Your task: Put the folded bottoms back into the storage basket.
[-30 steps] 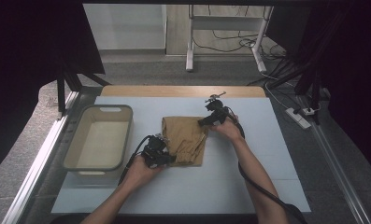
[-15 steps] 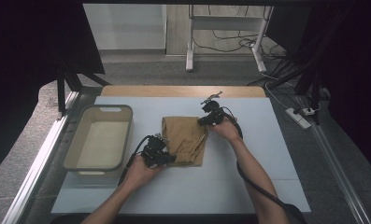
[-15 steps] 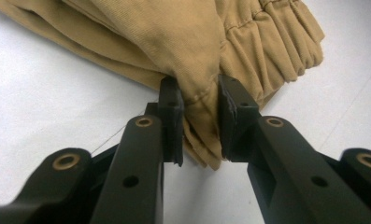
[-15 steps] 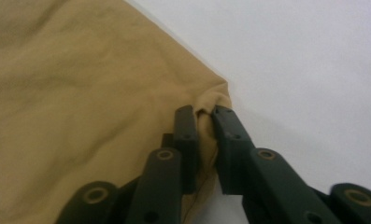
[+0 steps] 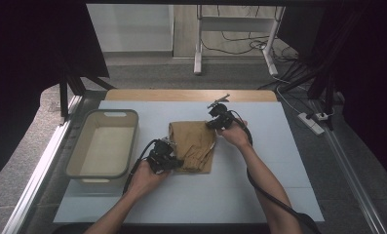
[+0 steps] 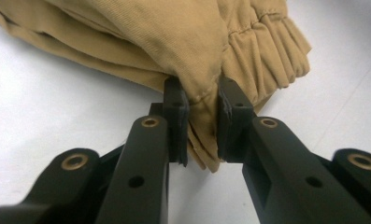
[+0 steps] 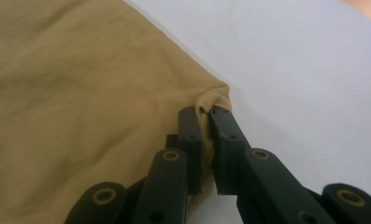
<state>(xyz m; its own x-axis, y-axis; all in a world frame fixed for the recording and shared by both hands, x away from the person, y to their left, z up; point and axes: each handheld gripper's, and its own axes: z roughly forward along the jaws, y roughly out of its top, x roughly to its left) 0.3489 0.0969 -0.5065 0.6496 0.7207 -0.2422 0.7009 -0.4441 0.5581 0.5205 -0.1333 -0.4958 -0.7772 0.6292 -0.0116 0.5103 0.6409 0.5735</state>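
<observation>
At the left edge of the bench stands a bin, its long side along that edge, near the cloth but apart from it.

Just right of the bin, your left gripper sits at the cloth's near left corner. In the left gripper view its jaws are narrow and pinch a thick fold of the cloth, beside the gathered elastic hem; the cloth hangs down between the pads. Your left hand grips its body from the near side, and its cable curls back toward the bin.

The cloth, tan and folded into a rough rectangle, lies about mid-bench, a little toward the far edge, flat on the white surface.

At the cloth's far right corner is your right gripper. Its jaws have just been closing, and in the right gripper view they are nearly together, clamped on the very tip of that corner, which bunches up between the pads. The rest of the cloth spreads smooth away from the pinch. Your right hand holds the gripper from the right, with the cable trailing along your forearm to the near edge.
</observation>
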